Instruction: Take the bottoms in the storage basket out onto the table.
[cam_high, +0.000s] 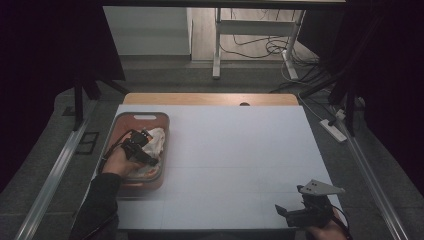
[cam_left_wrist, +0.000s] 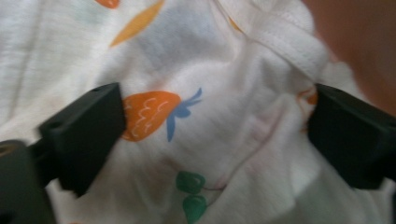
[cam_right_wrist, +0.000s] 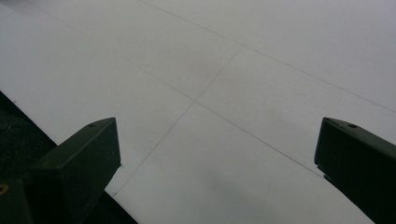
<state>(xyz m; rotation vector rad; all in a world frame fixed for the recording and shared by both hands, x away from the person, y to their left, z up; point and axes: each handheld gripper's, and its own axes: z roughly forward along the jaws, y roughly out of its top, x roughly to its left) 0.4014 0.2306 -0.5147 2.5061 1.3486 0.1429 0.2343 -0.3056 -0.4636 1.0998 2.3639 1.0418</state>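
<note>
An orange basket (cam_high: 131, 120) stands at the table's left side with a white cloth (cam_high: 154, 140) crumpled inside it. The cloth (cam_left_wrist: 224, 93) is printed with orange fruit and green leaves. My left gripper (cam_high: 145, 141) reaches down into the basket, and in the left gripper view its jaws stand wide apart with the cloth bulging between them (cam_left_wrist: 215, 135). My right gripper (cam_high: 292, 212) rests low at the table's front right corner. It is open (cam_right_wrist: 217, 163) over bare white table with nothing between the jaws.
The white table top (cam_high: 235, 150) spreads between the basket and the right gripper. Its front edge (cam_right_wrist: 28, 135) runs close beside the right gripper. Beyond the table stand a desk frame (cam_high: 255, 35) and floor cables (cam_high: 310, 75).
</note>
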